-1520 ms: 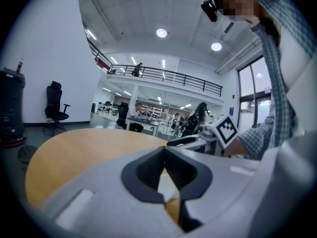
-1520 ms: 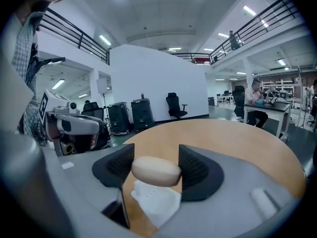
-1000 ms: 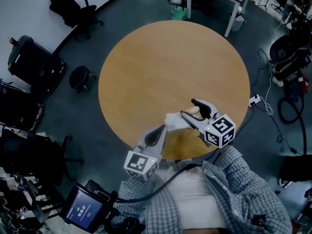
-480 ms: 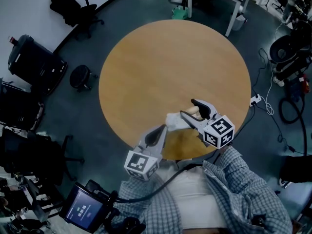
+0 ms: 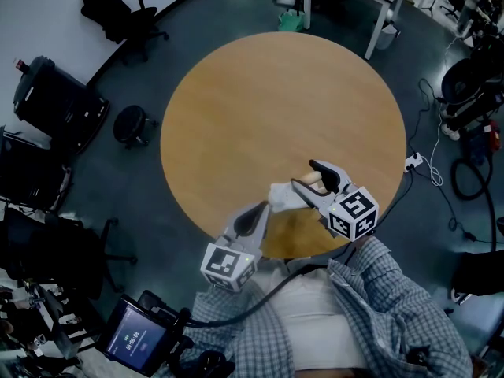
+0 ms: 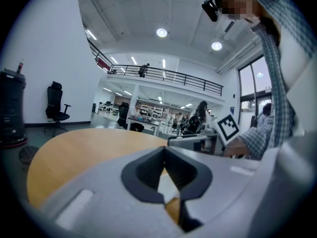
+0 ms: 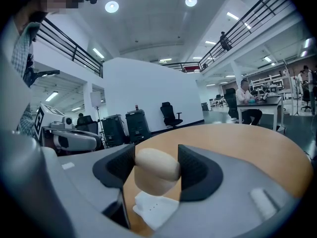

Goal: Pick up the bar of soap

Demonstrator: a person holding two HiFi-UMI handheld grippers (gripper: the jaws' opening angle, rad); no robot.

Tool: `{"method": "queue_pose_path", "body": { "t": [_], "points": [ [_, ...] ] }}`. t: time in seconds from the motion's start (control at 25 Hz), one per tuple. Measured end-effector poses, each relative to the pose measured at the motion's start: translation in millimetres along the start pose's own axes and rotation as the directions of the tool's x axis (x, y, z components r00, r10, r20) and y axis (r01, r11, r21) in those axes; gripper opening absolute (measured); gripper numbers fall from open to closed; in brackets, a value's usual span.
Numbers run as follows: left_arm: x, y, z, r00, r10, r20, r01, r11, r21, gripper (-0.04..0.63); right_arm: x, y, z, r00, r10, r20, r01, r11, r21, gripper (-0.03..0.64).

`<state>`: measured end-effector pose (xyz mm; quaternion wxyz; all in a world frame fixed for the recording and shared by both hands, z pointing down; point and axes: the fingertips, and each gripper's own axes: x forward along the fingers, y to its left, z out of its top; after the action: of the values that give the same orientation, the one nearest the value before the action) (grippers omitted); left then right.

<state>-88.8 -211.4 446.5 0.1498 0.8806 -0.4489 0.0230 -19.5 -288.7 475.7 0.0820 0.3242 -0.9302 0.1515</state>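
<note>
Soap bar (image 7: 154, 178) looks secured: nearest you, your left gripper (image 6: 165, 155), jaws closed together, sits at the white cloth's (image 5: 282, 195) edge, probably steadying it, while just beyond your right gripper (image 7: 155, 165) pinches the bar above that cloth, over the round table (image 5: 276, 109).

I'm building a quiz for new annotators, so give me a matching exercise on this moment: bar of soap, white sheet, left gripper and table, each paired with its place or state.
1 bar of soap
2 white sheet
3 left gripper
4 table

a jaws together
b round, wooden top
c on the table, below the soap
d clamped in the right gripper

Pairs: 1-d, 2-c, 3-a, 4-b
</note>
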Motion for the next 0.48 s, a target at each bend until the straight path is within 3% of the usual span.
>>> {"method": "queue_pose_path", "body": {
  "t": [0.48],
  "points": [
    [0.7,0.1,0.3,1.000,-0.002,-0.003,0.002,1.000,0.002,-0.002,-0.3,-0.2,-2.5,1.000,-0.010,-0.017,0.010,1.000,-0.025,0.270]
  ]
}}
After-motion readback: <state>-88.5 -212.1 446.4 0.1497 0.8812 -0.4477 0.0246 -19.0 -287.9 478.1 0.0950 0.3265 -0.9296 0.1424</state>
